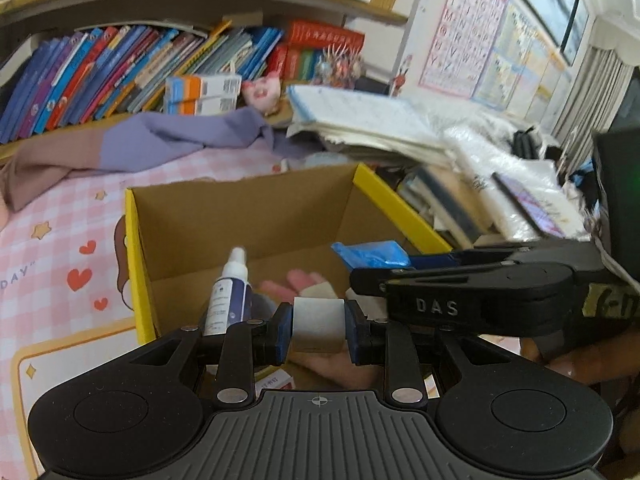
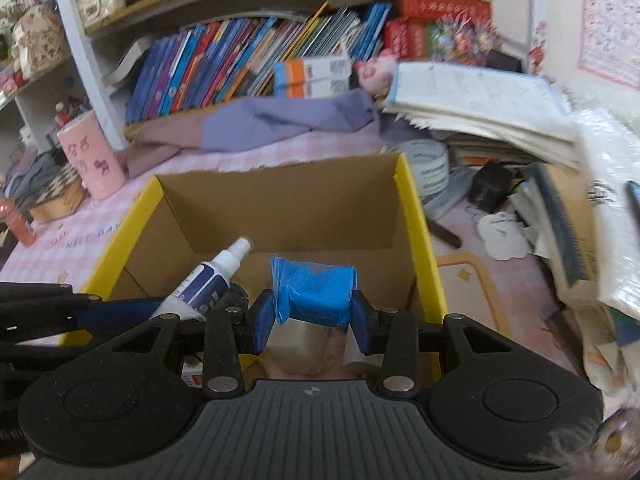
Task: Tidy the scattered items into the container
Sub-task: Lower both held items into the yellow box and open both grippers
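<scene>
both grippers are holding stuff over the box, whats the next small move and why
Probably open both jaws. The left gripper clamps a white block and the right gripper a blue packet, both above the open cardboard box beside the spray bottle, so each should drop inside.

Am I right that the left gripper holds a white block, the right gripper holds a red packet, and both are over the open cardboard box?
Not quite: the packet in the right gripper is blue, not red, as the right wrist view shows. The rest stands: the left gripper is shut on a white block, and both hang over the open cardboard box.
</scene>
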Motion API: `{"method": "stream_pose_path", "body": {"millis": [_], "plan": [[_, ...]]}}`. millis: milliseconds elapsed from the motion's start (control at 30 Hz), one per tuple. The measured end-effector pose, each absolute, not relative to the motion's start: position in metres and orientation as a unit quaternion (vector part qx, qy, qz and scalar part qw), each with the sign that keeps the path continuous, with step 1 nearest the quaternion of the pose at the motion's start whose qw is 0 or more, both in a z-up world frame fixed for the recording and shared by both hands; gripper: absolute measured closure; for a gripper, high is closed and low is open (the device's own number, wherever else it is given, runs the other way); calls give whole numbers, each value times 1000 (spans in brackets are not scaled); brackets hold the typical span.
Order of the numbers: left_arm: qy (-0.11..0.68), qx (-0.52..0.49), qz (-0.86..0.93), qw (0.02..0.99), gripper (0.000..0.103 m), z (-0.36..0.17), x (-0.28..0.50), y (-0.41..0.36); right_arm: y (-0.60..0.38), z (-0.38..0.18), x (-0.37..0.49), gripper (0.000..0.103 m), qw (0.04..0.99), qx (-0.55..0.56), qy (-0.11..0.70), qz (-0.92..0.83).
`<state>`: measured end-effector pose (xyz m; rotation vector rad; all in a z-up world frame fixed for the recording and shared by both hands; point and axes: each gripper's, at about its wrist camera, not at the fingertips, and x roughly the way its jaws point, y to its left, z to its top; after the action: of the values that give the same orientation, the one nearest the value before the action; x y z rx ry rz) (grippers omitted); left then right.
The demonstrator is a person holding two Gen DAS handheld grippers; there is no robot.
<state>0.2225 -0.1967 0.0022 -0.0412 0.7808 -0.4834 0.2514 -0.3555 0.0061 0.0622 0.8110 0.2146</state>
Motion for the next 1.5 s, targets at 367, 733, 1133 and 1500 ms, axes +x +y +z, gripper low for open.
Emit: {"method": "stream_pose_path", "body": {"millis": [367,733,1133,1500], "plan": [[419,21,-205,884,77,-16,233,-213,-347,-11,285,65,892,10,425,152],[430,22,-188,883,76,-24,234,-219,-340,-17,292,64,880,-13,440,179],[397,34,-161,903,44,-14,215,-214,-347,-8,279,42,895,7,408,178],[346,30,-129,929,23,7,174,-188,-344,17,236,36,930,24,339,140]]}}
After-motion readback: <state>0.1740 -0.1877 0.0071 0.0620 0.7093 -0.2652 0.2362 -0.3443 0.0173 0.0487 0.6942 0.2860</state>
